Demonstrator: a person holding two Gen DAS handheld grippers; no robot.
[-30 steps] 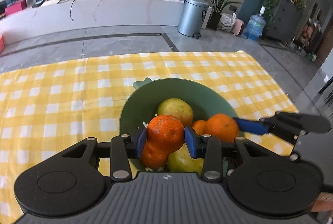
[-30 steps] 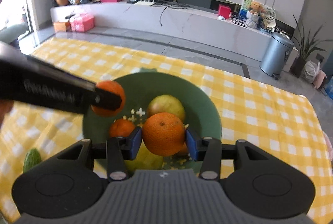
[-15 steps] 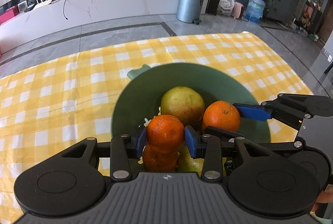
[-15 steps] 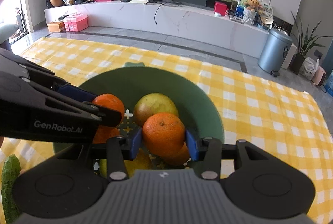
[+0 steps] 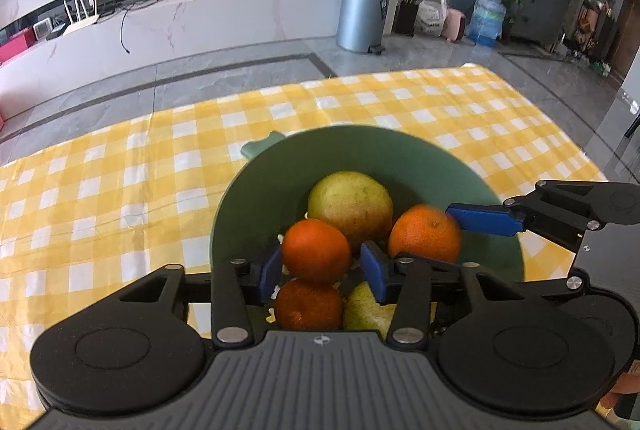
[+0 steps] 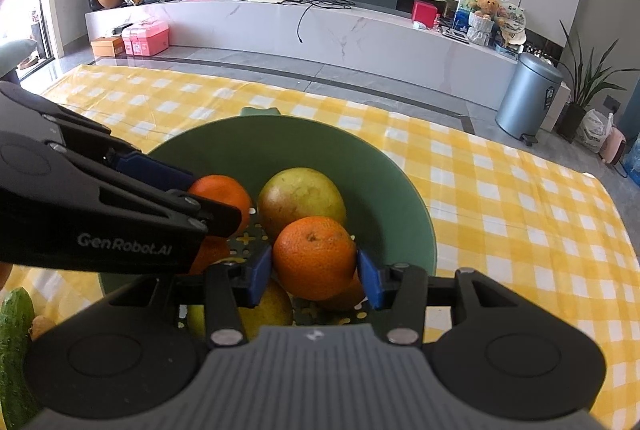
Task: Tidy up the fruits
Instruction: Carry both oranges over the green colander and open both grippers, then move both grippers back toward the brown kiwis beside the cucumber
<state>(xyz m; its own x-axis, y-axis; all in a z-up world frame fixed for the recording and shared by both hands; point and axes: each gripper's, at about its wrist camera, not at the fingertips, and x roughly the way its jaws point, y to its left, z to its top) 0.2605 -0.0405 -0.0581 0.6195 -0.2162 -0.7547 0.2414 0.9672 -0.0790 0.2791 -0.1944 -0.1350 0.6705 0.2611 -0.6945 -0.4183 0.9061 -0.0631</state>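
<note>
A green bowl (image 5: 280, 182) (image 6: 384, 174) on the yellow checked cloth holds a large yellow-green fruit (image 5: 350, 202) (image 6: 300, 196), more oranges and another pale fruit (image 5: 366, 310). My left gripper (image 5: 322, 270) is low over the bowl and its jaws are opening. An orange (image 5: 316, 250) lies between them on the pile, with a gap at the right pad. My right gripper (image 6: 314, 280) is shut on a second orange (image 6: 314, 258) (image 5: 424, 234) that rests on the fruit below, and its jaws are starting to open. Its blue finger (image 5: 484, 219) reaches in from the right.
The left gripper's black arm (image 6: 120, 214) crosses the bowl's left side in the right wrist view. A cucumber (image 6: 14, 330) lies on the cloth (image 5: 120, 190) left of the bowl. The table's far edge gives onto a grey floor with a metal bin (image 5: 362, 14).
Both grippers have sunk into the bowl with their oranges. The left jaws have widened and no longer clamp their orange. The right pads are still against theirs.
</note>
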